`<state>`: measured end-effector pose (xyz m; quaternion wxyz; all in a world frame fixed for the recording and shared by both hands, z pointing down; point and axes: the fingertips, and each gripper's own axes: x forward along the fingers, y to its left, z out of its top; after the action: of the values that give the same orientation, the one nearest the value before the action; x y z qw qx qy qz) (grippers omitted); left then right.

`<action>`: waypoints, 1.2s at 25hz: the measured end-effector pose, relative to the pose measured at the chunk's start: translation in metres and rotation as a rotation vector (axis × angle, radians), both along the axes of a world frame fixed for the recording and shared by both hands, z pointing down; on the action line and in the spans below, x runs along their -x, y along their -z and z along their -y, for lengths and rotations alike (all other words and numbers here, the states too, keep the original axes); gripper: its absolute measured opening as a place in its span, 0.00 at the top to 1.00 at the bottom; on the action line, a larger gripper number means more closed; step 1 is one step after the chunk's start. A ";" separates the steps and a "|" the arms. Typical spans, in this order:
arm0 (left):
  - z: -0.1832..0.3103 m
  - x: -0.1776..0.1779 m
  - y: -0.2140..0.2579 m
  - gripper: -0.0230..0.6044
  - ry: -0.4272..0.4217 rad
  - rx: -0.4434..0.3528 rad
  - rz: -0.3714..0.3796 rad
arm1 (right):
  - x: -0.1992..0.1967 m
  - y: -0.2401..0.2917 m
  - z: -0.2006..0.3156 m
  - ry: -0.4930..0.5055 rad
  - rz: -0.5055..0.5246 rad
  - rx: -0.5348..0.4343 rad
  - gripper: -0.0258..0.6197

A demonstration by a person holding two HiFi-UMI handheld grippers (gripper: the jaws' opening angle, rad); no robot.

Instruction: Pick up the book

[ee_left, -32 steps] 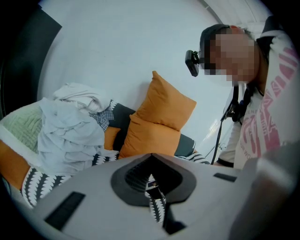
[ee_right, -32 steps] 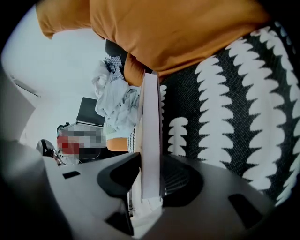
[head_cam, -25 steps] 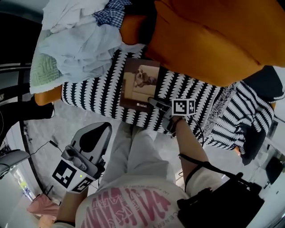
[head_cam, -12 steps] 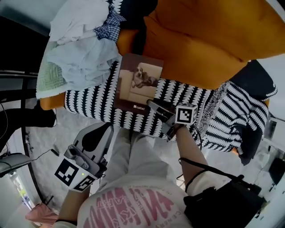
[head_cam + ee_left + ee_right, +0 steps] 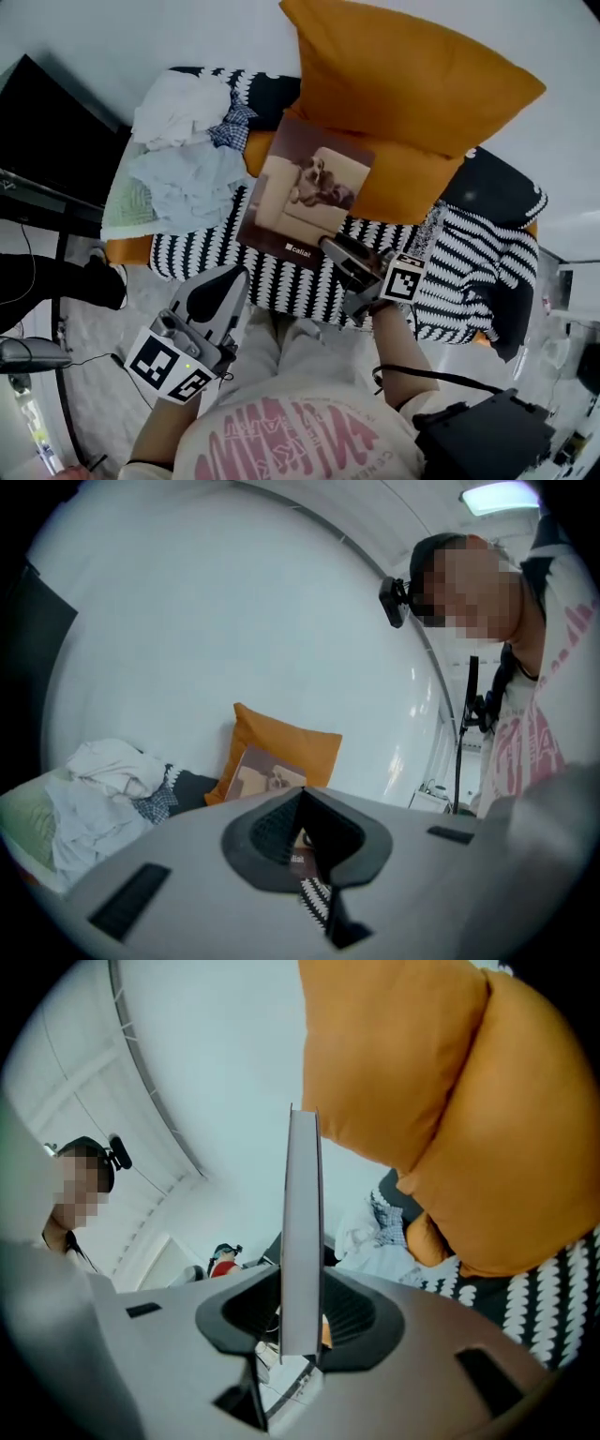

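Brown book [image 5: 307, 192] (dog on cover), orange cushion [image 5: 403, 80], black-and-white patterned throw [image 5: 199, 255].

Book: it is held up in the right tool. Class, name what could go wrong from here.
1. The right tool pinches the book only near its lower corner, and the rest stands unsupported. It may pivot or slip out.
2. In the head view the book's top edge looks close to the orange pillow. It could catch there if swung further.
3. The left tool is shut and well apart from the book, so it likely could not stop a drop.
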<state>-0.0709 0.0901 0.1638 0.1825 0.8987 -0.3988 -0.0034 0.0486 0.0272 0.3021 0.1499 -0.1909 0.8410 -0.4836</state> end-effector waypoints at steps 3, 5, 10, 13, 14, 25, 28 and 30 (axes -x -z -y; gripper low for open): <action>0.001 0.001 0.027 0.95 -0.006 -0.083 -0.020 | -0.005 0.045 0.002 -0.030 0.046 -0.071 0.74; -0.002 0.005 0.043 0.95 -0.006 -0.129 -0.029 | -0.006 0.072 -0.001 -0.041 0.061 -0.130 0.74; -0.014 0.013 0.085 0.95 -0.009 -0.218 -0.060 | -0.010 0.140 -0.019 -0.059 0.091 -0.262 0.74; -0.012 0.014 0.109 0.95 -0.045 -0.264 -0.060 | -0.013 0.178 -0.024 -0.074 0.107 -0.324 0.74; -0.011 0.015 0.117 0.95 -0.059 -0.280 -0.064 | -0.014 0.188 -0.026 -0.084 0.107 -0.341 0.74; -0.014 0.047 0.178 0.95 -0.166 -0.357 -0.070 | -0.014 0.272 -0.053 -0.238 0.135 -0.457 0.73; -0.012 0.053 0.186 0.95 -0.177 -0.367 -0.088 | -0.011 0.289 -0.064 -0.260 0.145 -0.484 0.73; -0.015 0.054 0.188 0.95 -0.187 -0.375 -0.101 | -0.009 0.295 -0.073 -0.264 0.143 -0.501 0.73</action>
<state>-0.1251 0.1053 -0.0239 0.0316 0.9487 -0.2962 -0.1055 0.0579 0.0999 0.0068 0.3129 -0.2210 0.8894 -0.2496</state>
